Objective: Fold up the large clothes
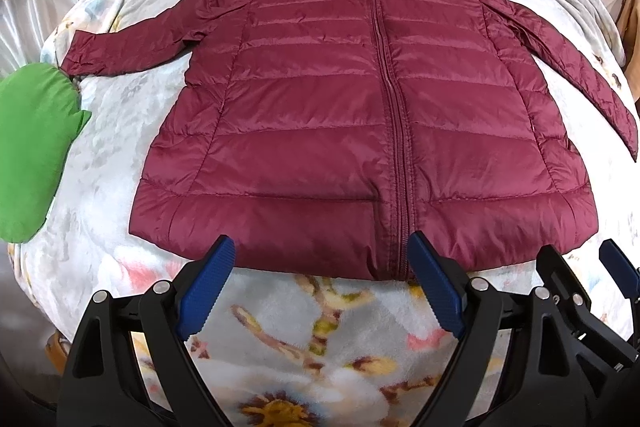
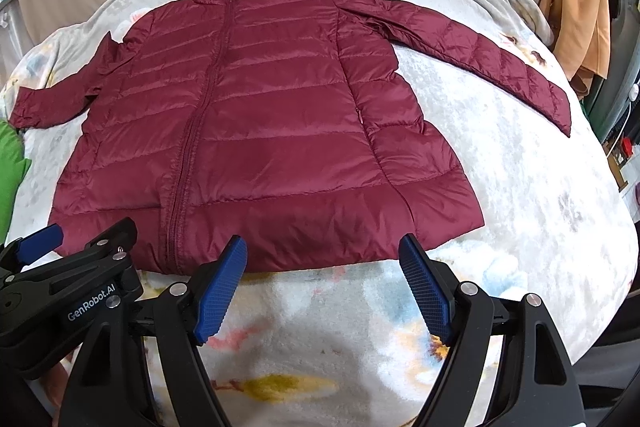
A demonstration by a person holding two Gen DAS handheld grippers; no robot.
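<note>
Across the middle of the bed, a maroon puffer jacket (image 1: pixel 360 99) is lying flat and zipped, collar toward the far edge, both sleeves spreading out to the sides over the floral blanket (image 1: pixel 312 339). At the near edge, the left gripper (image 1: pixel 320 259) is hovering over the hem with jaws gaping wide, gripping nothing. Just beside it, the right gripper (image 2: pixel 322 255) is likewise spreading wide and empty. A green cloth (image 1: pixel 32 147) is sitting near the left edge, touching the sleeve cuff.
</note>
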